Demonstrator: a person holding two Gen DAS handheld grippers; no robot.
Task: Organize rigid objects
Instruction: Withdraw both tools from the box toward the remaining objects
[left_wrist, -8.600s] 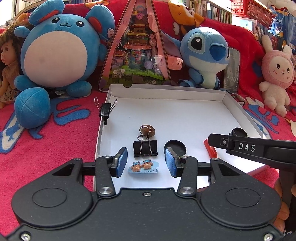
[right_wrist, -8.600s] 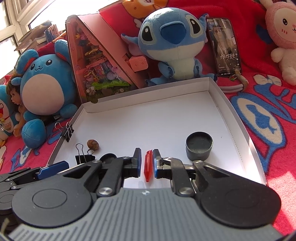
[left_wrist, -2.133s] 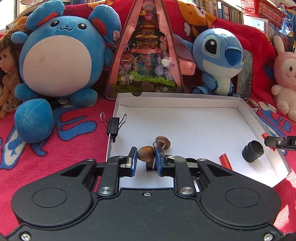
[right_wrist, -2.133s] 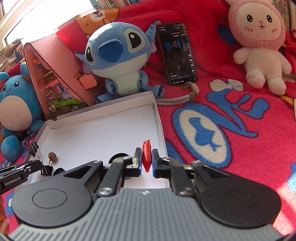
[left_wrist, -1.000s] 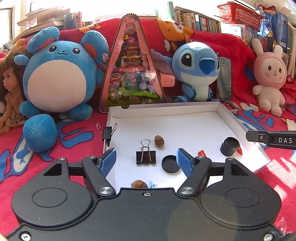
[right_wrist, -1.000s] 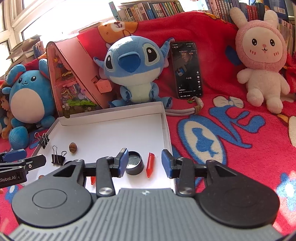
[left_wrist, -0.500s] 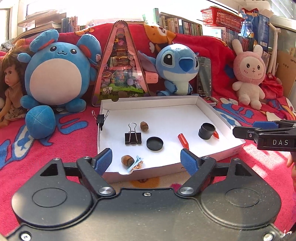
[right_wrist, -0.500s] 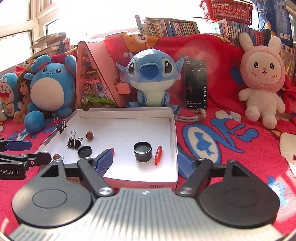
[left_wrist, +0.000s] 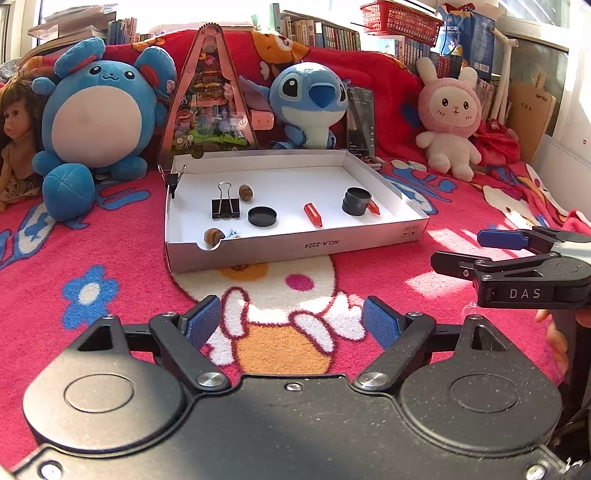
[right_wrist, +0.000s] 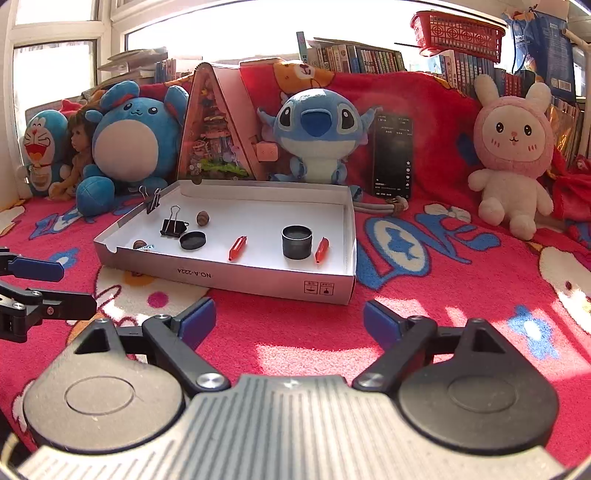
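Left wrist view had the left hand-held gripper (left_wrist: 291, 319) wide open, nothing in it, hovering over the red blanket (left_wrist: 110, 266) well short of the white box (left_wrist: 295, 245). Box contents left to right: binder clip on the left rim (left_wrist: 171, 181), acorn (left_wrist: 214, 235) by the front notch with a small blue hair clip (left_wrist: 232, 233) touching it, standing binder clip (left_wrist: 225, 206), second acorn (left_wrist: 245, 192), black lid (left_wrist: 262, 216), red capsule (left_wrist: 312, 214), black jar (left_wrist: 356, 201), second red capsule (left_wrist: 373, 207) just beside the jar. Right hand-held gripper (right_wrist: 286, 319) was equally wide open and empty, also off the box.

Looked to me like sorting was near done or paused. For any next pick: come in from above, fingers straddling the item's narrow axis, avoid nudging neighbours; the acorn/hair-clip pair needs care.

Right view alone showed the jar's open top and the box's right wall inside face. Left view alone showed a bit of the person's hand (left_wrist: 554, 332) on the right tool.
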